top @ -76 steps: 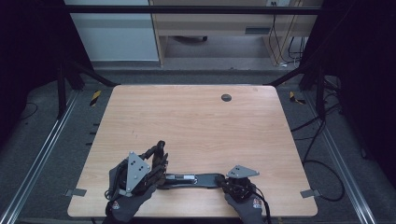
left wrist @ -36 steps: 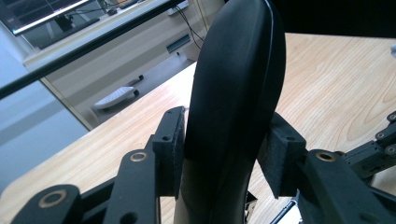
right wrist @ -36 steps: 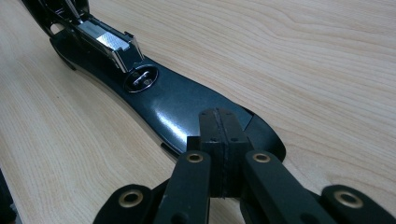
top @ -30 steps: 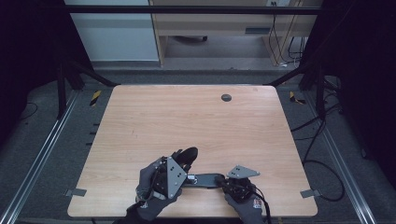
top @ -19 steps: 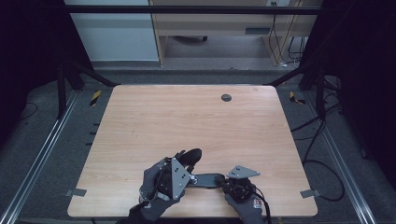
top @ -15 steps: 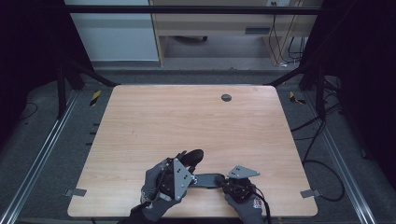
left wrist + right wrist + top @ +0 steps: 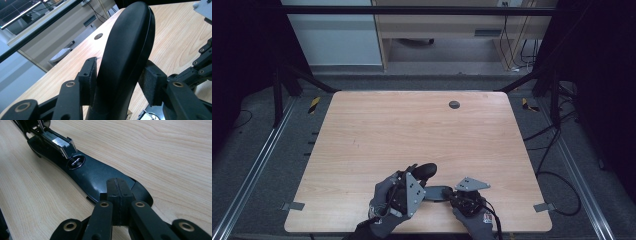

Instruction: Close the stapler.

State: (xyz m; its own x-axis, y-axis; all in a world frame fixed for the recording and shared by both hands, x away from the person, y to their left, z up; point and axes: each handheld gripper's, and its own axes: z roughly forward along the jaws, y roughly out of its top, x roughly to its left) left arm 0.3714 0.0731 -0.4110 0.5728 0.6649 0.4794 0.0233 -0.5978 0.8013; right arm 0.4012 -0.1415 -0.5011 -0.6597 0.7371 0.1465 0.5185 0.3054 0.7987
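Near the desk's (image 7: 412,125) front edge, you have the stapler (image 7: 437,192) swung open. Your left gripper (image 7: 419,175) holds its top arm (image 7: 125,50) raised between pads that have just been easing apart yet seem to touch it. Your right gripper (image 7: 451,194), jaws pressed together, pins the base (image 7: 100,177) flat. With the staple channel (image 7: 58,142) bared, opening looks done; loading or closing remains.

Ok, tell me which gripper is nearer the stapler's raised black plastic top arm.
Left. The left gripper clamps the raised black plastic top arm between its pads; the right gripper, shut, rests on the stapler's flat black base.
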